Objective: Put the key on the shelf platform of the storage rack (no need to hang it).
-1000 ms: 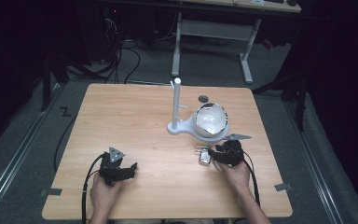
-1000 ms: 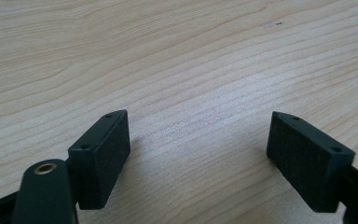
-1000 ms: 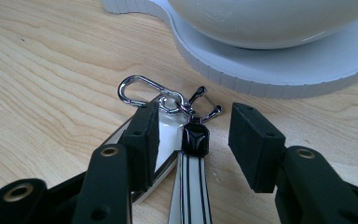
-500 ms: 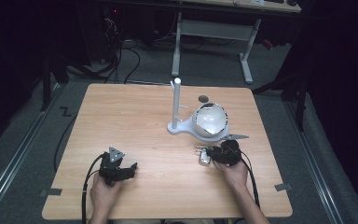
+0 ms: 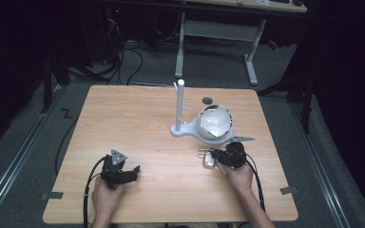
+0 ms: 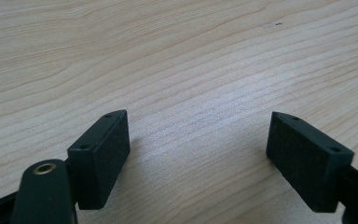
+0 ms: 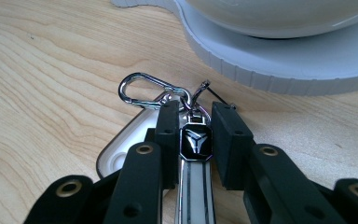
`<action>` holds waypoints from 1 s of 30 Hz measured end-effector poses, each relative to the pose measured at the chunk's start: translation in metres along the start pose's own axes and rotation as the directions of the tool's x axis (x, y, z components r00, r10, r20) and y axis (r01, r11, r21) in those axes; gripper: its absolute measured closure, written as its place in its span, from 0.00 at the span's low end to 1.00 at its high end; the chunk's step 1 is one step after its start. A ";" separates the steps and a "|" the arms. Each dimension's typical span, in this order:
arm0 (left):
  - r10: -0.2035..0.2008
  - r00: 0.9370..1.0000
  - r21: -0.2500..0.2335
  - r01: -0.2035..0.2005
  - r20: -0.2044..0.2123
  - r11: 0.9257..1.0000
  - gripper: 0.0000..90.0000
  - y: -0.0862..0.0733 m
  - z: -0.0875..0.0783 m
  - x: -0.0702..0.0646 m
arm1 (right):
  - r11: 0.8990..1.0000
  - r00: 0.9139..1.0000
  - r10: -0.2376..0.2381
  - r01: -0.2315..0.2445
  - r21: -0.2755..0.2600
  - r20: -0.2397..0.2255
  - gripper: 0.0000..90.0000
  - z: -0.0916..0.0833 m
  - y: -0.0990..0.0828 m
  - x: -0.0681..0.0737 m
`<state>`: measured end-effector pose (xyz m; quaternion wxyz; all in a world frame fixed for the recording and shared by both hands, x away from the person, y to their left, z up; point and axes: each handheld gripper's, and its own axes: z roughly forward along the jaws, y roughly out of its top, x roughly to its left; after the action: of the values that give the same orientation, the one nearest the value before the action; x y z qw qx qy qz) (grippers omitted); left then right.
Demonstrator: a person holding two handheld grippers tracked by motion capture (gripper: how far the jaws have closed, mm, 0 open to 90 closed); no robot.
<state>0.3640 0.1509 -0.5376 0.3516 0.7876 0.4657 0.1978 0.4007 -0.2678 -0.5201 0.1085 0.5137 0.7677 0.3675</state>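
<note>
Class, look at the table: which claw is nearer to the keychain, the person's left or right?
Right. The right claw is closed on the keychain, near the white stand. The left claw sits open on the bare table, well away across it.

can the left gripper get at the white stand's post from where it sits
Probably yes: the left gripper is open, and bare table lies between it and the post; the right gripper is shut on the keychain.

On the wooden table [image 5: 138,118], the right gripper [image 5: 221,157] has just closed its jaws on a small silvery keychain [image 5: 209,159], just in front of a white stand [image 5: 181,114] with a shiny bowl [image 5: 214,122]. The left gripper [image 5: 129,173] rests near the front edge, well apart.
</note>
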 end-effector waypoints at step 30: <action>-0.003 1.000 -0.001 0.003 0.002 1.000 0.24 0.000 0.000 0.000 | 0.993 0.998 -0.065 0.063 -0.103 -0.016 0.83 -0.027 0.004 0.004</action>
<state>0.3643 0.1509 -0.5377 0.3528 0.7870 0.4664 0.1965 0.3866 -0.2759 -0.4976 0.1391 0.4788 0.7650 0.4076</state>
